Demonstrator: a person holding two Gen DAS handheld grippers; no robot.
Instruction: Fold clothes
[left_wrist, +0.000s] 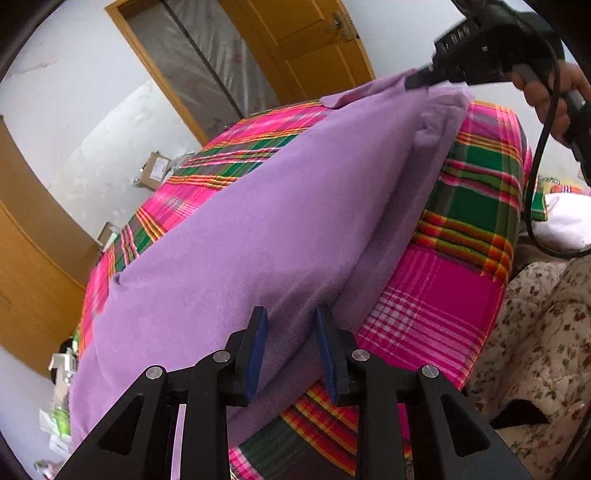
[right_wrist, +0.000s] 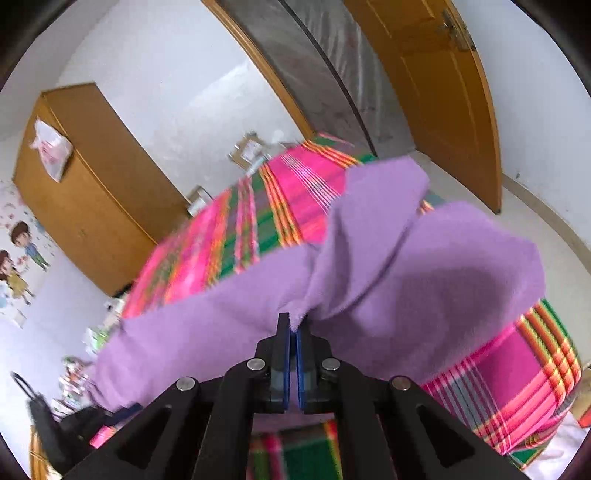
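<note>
A purple fleece cloth (left_wrist: 236, 236) lies spread over a bed with a pink and green plaid cover (left_wrist: 436, 295). My left gripper (left_wrist: 291, 314) is open just above the cloth's near edge. Its blue pads (left_wrist: 260, 332) stand apart and do not press on the fabric seen between them. My right gripper (right_wrist: 293, 321) is shut on a bunched edge of the purple cloth (right_wrist: 406, 280) and holds it lifted off the plaid cover (right_wrist: 236, 236). In the left wrist view the right gripper (left_wrist: 417, 79) pinches the cloth's far corner, with a hand (left_wrist: 554, 96) on its handle.
A wooden wardrobe (right_wrist: 92, 192) stands left of the bed and a wooden door (right_wrist: 443, 92) stands behind it. Cardboard boxes (left_wrist: 157, 170) lie on the floor by the wall. A floral quilt (left_wrist: 535, 332) lies at the right, and a black cable (left_wrist: 532, 177) hangs from the right gripper.
</note>
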